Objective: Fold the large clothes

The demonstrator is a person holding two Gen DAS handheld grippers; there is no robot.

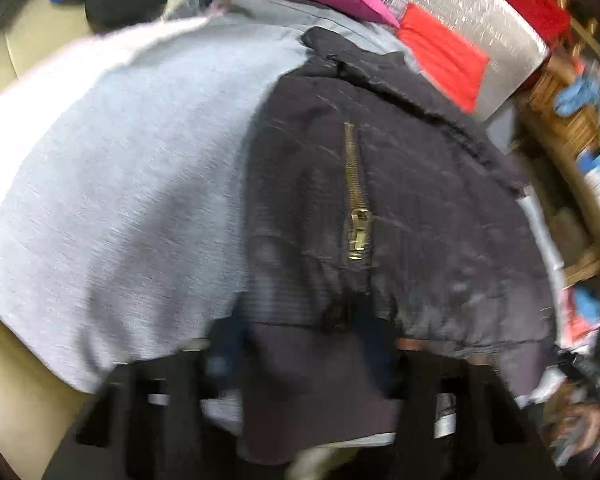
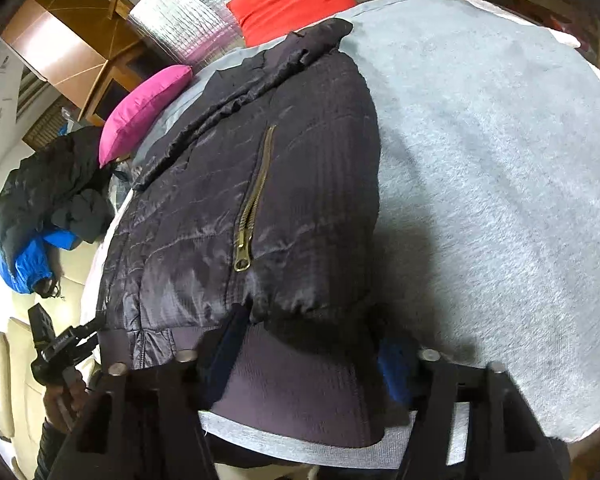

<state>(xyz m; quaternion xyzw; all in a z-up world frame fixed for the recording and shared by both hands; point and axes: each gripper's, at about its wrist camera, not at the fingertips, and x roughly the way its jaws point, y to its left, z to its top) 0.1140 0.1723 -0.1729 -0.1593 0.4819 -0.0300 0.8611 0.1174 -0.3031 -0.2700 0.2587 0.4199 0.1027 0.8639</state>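
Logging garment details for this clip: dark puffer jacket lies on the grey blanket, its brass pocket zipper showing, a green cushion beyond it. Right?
Not quite: the cushion beyond the jacket is pink, not green, as the right wrist view shows. The jacket does lie on the grey blanket, brass zipper showing.

Spread wide across both views: a grey blanket [image 2: 480, 168] as the bearing surface. Directly on it, a dark quilted jacket [image 2: 236, 208] at frame centre, 1 pink cushion [image 2: 144, 112] upper left, 1 red cushion [image 2: 288, 0] at top.
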